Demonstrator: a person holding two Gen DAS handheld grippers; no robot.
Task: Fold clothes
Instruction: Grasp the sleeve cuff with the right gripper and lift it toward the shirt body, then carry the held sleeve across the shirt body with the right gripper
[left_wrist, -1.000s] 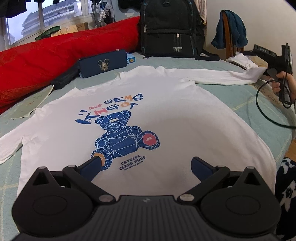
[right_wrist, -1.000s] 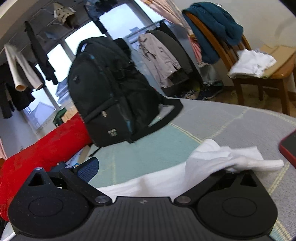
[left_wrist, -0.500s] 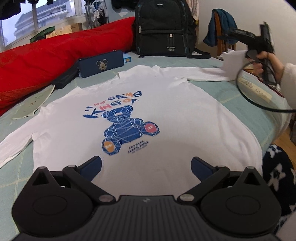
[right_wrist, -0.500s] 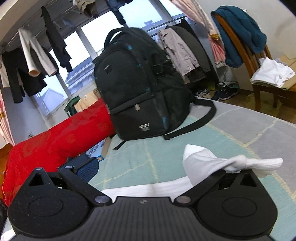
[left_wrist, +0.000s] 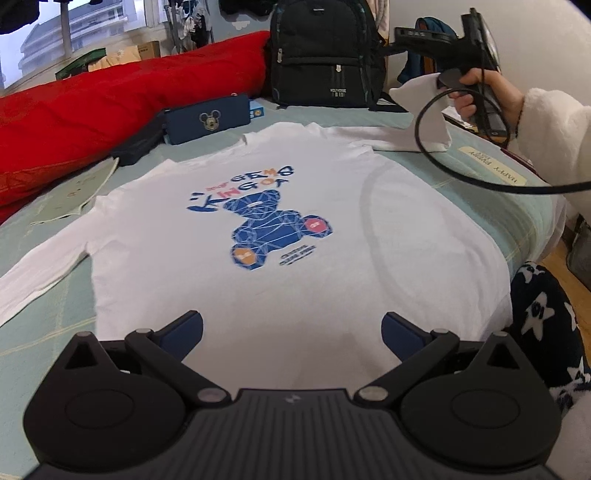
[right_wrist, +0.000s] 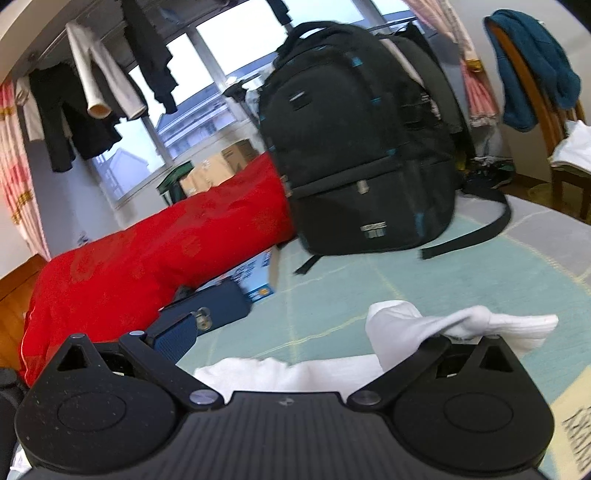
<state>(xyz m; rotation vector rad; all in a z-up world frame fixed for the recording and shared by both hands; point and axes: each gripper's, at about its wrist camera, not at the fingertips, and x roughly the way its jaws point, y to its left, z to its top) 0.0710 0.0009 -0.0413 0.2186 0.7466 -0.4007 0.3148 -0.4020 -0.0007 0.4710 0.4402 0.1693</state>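
Shirt (left_wrist: 295, 266) lies flat and face-up on the pale green bed cover (left_wrist: 48, 332), blue bear print showing, one sleeve stretched out to the left edge. Over it hangs the left gripper (left_wrist: 291, 328), fingers spread wide with nothing between them. The right gripper (right_wrist: 321, 332) is up off the bed — the other sleeve's cuff (right_wrist: 461, 325) drapes across its right finger, lifted clear, though whether the fingers actually pinch it cannot be told — with a black backpack (right_wrist: 362, 147) standing beyond.
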